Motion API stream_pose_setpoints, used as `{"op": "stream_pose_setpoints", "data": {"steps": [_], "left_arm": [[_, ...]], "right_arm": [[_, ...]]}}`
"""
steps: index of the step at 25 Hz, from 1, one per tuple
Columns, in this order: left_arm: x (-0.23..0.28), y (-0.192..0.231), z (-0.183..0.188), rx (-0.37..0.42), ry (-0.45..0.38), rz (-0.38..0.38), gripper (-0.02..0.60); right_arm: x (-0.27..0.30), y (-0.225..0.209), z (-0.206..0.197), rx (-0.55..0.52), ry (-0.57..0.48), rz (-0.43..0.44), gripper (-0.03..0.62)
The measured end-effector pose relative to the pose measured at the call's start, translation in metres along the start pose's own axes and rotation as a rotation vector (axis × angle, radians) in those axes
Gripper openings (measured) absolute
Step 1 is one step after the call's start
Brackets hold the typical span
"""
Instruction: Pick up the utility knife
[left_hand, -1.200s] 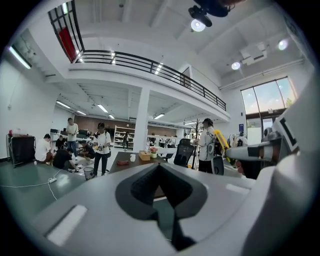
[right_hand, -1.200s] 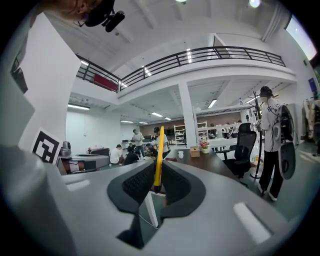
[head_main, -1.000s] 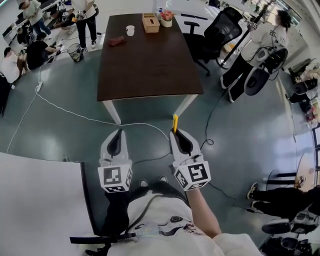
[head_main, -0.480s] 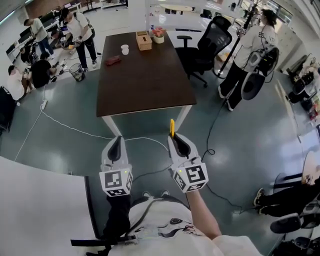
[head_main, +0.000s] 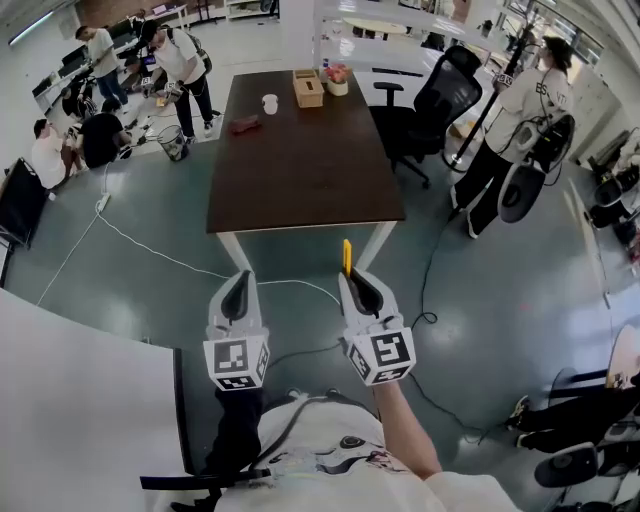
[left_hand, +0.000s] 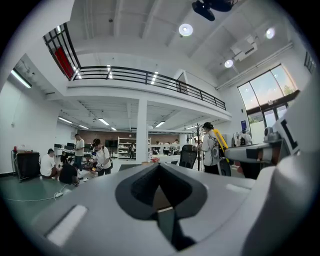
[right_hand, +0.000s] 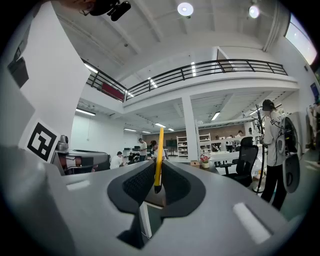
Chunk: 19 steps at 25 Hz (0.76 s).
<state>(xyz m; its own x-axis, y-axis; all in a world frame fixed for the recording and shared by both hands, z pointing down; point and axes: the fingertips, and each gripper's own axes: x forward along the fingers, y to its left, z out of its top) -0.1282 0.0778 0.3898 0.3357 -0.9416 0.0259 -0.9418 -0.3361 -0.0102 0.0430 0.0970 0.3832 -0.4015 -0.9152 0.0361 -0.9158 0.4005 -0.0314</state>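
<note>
**Desk:** Where are you with the knife?

**Operator:** By my reading the pick itself is done. My right tool (right_hand: 156, 186) has its jaws closed on the utility knife (right_hand: 159, 152). In the right gripper view the yellow body stands up out of the gap between the pads, pinched near its dark lower end, and most of its length pokes out past the tips.

**Desk:** Is it resting on anything?

**Operator:** No. From the head view it hangs in the air over the floor (head_main: 480, 300), short of the near edge of the table (head_main: 300, 160) and not touching it. Only the tool carries it.

**Desk:** And your other side?

**Operator:** The left tool (left_hand: 159, 169) is closed too, tips together with nothing between them. It sits just beside the right one at about the same height, idle.

**Desk:** Anything on the table you need?

**Operator:** I don't think so. A cup (head_main: 269, 103), a wooden box (head_main: 307, 87) and a small pot of flowers (head_main: 337, 80) sit along the far edge, with a reddish item (head_main: 245, 124) near the far left corner. None of that belongs to the task.

**Desk:** So what's left?

**Operator:** As I judge it, very little: keep the grip firm so the knife doesn't swing or slip, since I'm holding it near one end. I can't tell from here whether the blade is out, so I'd keep it pointed away from the people standing around.
</note>
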Motion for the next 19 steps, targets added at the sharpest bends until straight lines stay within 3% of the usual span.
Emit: {"op": "stream_pose_setpoints", "data": {"steps": [19], "left_arm": [[0.001,-0.009,-0.003,0.001,0.016,-0.024,-0.003]], "right_arm": [[-0.005,0.001,0.002,-0.004,0.002,0.003,0.044]]}}
